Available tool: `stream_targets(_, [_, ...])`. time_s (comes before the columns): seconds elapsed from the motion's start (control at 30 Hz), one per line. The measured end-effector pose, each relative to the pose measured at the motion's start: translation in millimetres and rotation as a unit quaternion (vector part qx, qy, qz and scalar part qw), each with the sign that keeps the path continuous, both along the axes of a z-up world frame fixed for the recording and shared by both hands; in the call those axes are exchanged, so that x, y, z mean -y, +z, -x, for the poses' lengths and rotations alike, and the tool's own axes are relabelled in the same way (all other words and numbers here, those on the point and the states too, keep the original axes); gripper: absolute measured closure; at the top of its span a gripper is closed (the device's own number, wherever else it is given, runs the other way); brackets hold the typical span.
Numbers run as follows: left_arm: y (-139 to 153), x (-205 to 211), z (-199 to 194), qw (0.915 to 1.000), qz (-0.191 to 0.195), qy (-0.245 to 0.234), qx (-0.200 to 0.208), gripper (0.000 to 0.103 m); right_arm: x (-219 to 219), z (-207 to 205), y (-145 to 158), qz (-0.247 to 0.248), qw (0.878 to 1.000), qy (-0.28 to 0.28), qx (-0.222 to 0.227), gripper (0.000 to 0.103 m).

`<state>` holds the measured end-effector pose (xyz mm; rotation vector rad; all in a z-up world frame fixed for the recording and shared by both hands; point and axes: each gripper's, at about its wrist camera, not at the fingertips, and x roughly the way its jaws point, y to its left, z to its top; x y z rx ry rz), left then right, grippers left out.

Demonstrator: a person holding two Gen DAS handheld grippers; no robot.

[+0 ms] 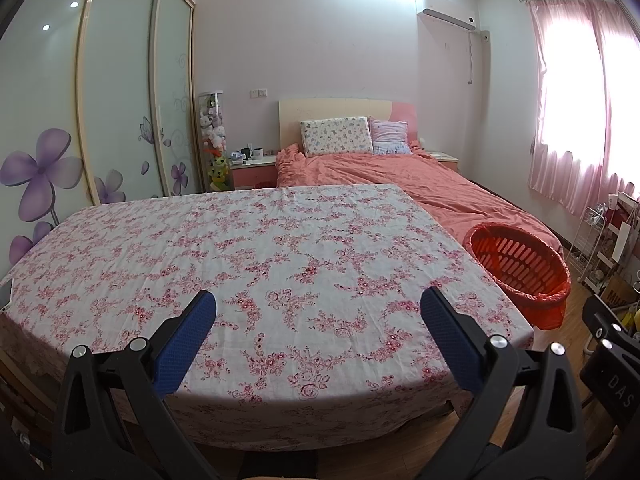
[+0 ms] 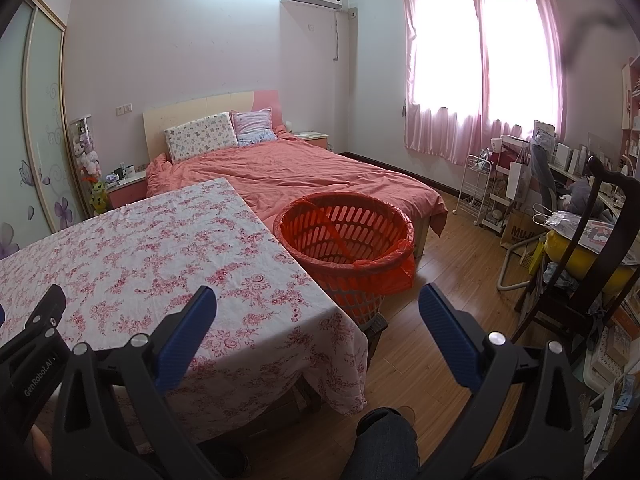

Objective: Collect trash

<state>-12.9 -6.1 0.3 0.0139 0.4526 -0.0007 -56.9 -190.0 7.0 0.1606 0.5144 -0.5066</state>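
Bedroom light falls on a desk (image 1: pixel 280 248) draped in a pink-flowered cloth. Nearest the desk's front edge, the left hand-held gripper (image 1: pixel 318 312) hovers level above the cloth, blue pads spread wide, holding nothing. At the desk's right front corner the right hand-held gripper (image 2: pixel 318 312) is likewise spread and empty, aimed over the wooden floor (image 2: pixel 452 264). Just past that corner, against the desk's right side, stands an orange wastebasket (image 2: pixel 348 240) with an orange liner. Beyond the desk lies the bed (image 2: pixel 296 172).
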Motion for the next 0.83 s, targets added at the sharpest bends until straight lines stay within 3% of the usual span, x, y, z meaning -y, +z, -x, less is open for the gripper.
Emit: stream_targets(0.83, [-2.6, -1.4, -1.0, 1.0000, 0.001, 0.000, -0.001, 0.002, 0.0, -1.0, 0.8, 0.000, 1.000, 0.000, -0.001, 0.004])
